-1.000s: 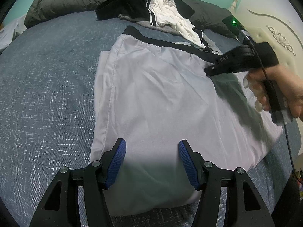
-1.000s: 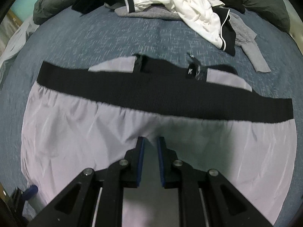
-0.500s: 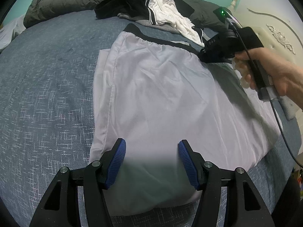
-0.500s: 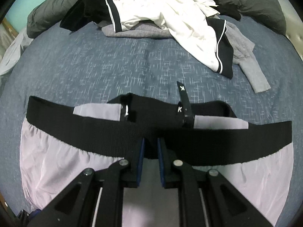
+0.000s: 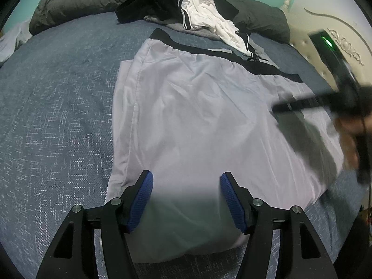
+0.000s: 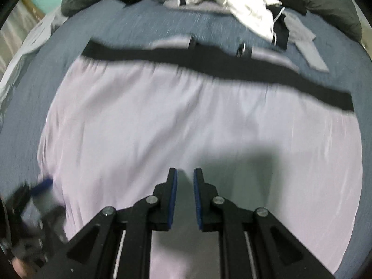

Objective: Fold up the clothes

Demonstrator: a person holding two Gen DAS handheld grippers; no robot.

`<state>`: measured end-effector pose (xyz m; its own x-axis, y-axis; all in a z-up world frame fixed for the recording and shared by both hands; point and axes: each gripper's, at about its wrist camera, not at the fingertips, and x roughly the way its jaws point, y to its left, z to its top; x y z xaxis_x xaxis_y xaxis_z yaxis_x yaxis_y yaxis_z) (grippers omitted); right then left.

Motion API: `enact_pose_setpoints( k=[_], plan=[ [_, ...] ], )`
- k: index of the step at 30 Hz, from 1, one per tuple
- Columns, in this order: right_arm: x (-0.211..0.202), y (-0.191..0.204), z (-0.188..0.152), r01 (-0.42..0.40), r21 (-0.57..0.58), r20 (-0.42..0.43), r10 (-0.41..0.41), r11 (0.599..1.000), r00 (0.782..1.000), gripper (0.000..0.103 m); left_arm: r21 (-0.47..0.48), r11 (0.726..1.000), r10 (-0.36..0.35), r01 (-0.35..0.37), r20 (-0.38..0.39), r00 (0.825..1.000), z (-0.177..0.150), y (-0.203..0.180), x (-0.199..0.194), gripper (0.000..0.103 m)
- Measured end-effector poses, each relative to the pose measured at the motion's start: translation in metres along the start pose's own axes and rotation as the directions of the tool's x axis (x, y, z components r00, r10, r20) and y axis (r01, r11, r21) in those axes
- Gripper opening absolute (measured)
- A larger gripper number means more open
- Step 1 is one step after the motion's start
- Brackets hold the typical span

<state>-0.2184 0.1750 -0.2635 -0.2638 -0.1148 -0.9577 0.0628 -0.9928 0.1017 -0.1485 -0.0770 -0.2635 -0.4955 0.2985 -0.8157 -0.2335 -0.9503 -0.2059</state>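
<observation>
Blue bedspread (image 5: pixel 58 116) under pale shorts (image 5: pixel 197 116).
Left gripper (image 5: pixel 186 200) hovers open over the hem; right gripper (image 6: pixel 185 195) (blurred, tilted steeply down) nearly closed, empty, above the fabric.

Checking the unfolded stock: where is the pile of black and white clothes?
In the left wrist view the clothes pile lies at the far top centre of the bed, just beyond the shorts' black waistband and before the dark grey duvet.

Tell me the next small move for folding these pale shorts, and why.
Probably lower the left gripper onto the near hem of the pale shorts and pinch it. Its jaws stand apart over that edge, gripping nothing. The shorts lie spread flat on the blue bedspread, black waistband at the far end, unfolded. The right gripper, nearly closed and empty, hovers over the fabric.
</observation>
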Motion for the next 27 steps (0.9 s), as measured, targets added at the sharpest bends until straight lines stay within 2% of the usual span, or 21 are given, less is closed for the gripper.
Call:
enact_pose_setpoints(
  k=[9, 18, 27],
  plan=[
    [-0.009, 0.019, -0.058, 0.029, -0.06, -0.051, -0.032, 0.998, 0.998, 0.012, 0.014, 1.0, 0.019, -0.018, -0.004, 1.0, 0.001, -0.003, 0.002, 0.065],
    [-0.012, 0.033, -0.083, 0.045, -0.117, -0.084, -0.055, 0.992, 0.995, 0.012, 0.01, 1.0, 0.012, -0.012, -0.01, 1.0, 0.003, -0.001, 0.004, 0.065],
    [-0.02, 0.034, -0.1, 0.011, -0.117, -0.107, -0.023, 0.993, 0.994, 0.012, 0.007, 1.0, 0.006, -0.006, -0.016, 1.0, 0.004, -0.001, 0.006, 0.065]
  ],
)
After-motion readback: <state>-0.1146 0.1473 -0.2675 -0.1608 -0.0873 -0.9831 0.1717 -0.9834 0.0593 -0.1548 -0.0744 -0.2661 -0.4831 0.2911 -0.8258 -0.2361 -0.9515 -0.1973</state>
